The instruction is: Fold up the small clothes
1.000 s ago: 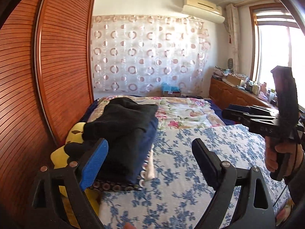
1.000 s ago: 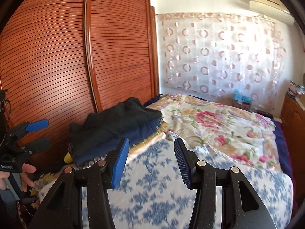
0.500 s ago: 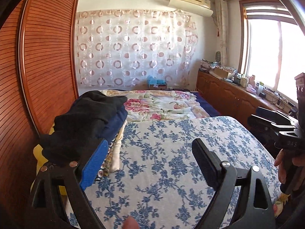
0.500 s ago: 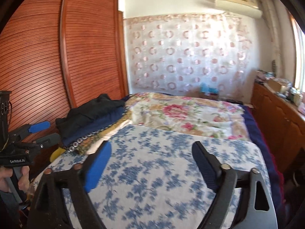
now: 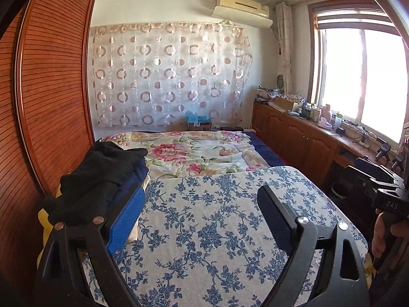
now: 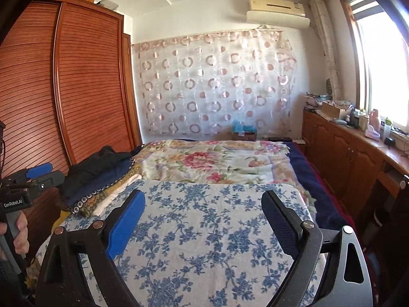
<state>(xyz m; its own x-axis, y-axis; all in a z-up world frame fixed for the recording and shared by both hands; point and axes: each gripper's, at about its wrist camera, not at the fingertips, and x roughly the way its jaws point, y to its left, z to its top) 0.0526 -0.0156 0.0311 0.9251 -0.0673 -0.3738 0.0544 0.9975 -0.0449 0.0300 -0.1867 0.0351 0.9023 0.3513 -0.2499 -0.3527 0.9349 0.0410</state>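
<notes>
A stack of folded clothes, black on top of navy, lies at the left edge of the bed; it also shows in the right wrist view. My left gripper is open and empty above the blue-flowered sheet, just right of the stack. My right gripper is open and empty above the same sheet. The right gripper's body shows at the right edge of the left wrist view. The left gripper shows at the left edge of the right wrist view.
A wooden slatted wardrobe stands close along the left of the bed. A pink-flowered quilt covers the far half. Low wooden cabinets with clutter run under the window on the right. A yellow item lies under the stack.
Both views have swung right, away from the clothes stack toward the middle of the bed. The right gripper's jaws have opened wider. The left gripper stays open.
</notes>
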